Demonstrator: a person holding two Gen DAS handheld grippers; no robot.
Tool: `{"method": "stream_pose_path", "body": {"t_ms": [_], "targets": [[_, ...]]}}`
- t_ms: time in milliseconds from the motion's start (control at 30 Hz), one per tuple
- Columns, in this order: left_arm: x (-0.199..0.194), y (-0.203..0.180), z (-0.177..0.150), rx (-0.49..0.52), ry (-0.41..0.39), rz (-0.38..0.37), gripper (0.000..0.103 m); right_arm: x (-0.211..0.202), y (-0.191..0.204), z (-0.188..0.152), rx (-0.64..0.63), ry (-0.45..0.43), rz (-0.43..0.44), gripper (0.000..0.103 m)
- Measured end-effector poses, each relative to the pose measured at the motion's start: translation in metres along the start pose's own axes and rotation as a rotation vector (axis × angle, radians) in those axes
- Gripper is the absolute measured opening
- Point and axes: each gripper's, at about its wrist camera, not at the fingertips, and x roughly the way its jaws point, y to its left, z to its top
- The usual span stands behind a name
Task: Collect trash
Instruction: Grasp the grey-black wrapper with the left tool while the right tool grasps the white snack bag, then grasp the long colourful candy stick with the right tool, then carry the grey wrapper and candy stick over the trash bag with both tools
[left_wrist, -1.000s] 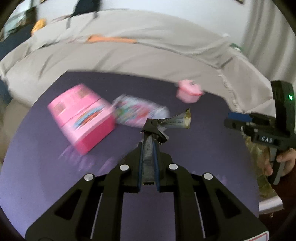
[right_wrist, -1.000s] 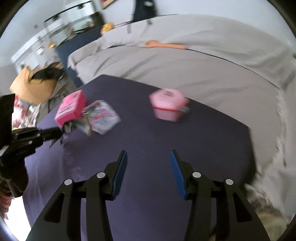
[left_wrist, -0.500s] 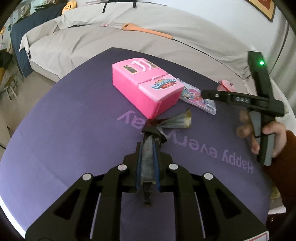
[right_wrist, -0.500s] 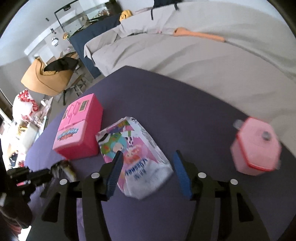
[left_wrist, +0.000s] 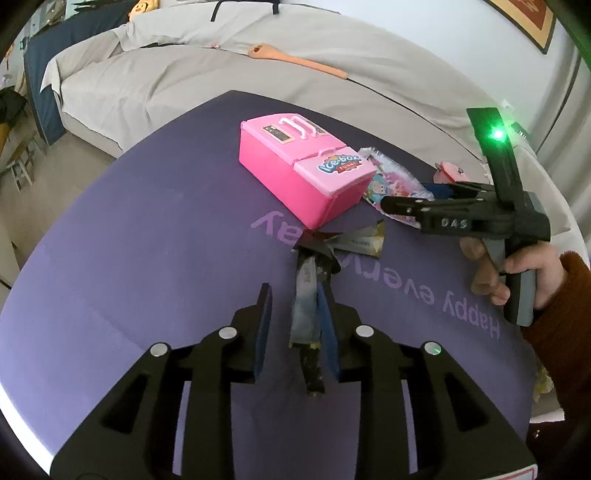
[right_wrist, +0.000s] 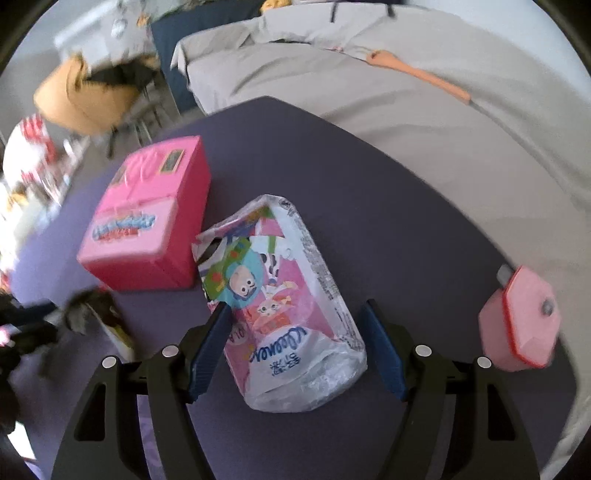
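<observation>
Left hand-held gripper (left_wrist: 295, 306): jaws were opening, a crumpled dark wrapper (left_wrist: 314, 273) between them, leaning on the right pad, clear of the left one. Its far end lay on the purple table (left_wrist: 147, 258), just short of the pink box (left_wrist: 303, 173).

Right hand-held gripper (right_wrist: 295, 332): jaws were opening wide and straddled the tissue pack (right_wrist: 280, 314), which lay flat on the table, touching or nearly touching the box's (right_wrist: 147, 225) side. Pads did not look pressed on it yet.

Judgement: the step was taking the tissue pack. To do it well, lower until both pads flank the pack's body, not just its loose film; close across the narrow width; keep the left pad off the box. The film looked slippery, so squeeze firmly before lifting.

Farther right, a small pink pot (right_wrist: 521, 317) stood well apart. Beyond, a grey sofa (right_wrist: 369, 92).
</observation>
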Motion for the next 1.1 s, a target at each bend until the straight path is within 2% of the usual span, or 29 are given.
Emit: {"method": "stream_pose_path", "body": {"t_ms": [33,67,100,167,267,500,633,767,900,1000,1100], "targets": [[-0.001,0.000,0.000,-0.002,0.000,-0.004,0.026,-0.002,0.000,-0.001,0.013,0.002,0.017,0.054],[-0.001,0.001,0.000,-0.005,-0.001,-0.014,0.028,-0.005,-0.001,-0.002,0.019,-0.001,0.010,0.030],[-0.003,0.001,0.000,-0.004,-0.003,-0.030,0.033,-0.009,-0.003,-0.004,0.023,0.003,0.024,0.016],[-0.004,-0.001,0.001,0.006,-0.006,-0.055,0.038,-0.021,-0.008,-0.011,0.052,-0.016,0.026,0.015],[-0.004,-0.006,0.006,0.037,-0.023,-0.059,0.040,-0.044,-0.016,-0.023,0.069,-0.069,0.011,0.014],[0.029,-0.025,0.029,0.085,0.032,0.065,0.040,-0.096,-0.049,-0.053,0.186,-0.096,0.013,0.014],[0.039,-0.028,0.029,0.052,0.060,0.089,0.040,-0.126,-0.059,-0.071,0.216,-0.124,0.003,0.014],[0.038,-0.032,0.025,0.032,0.048,0.111,0.040,-0.146,-0.060,-0.089,0.235,-0.142,0.001,0.014],[0.032,-0.036,0.023,0.022,0.036,0.126,0.026,-0.158,-0.057,-0.108,0.243,-0.146,-0.005,0.014],[0.020,-0.047,0.022,0.040,0.015,0.124,0.023,-0.174,-0.057,-0.121,0.246,-0.164,-0.022,0.014],[-0.010,-0.068,0.027,0.077,-0.050,0.106,0.023,-0.200,-0.060,-0.132,0.253,-0.204,-0.036,0.014]]}}
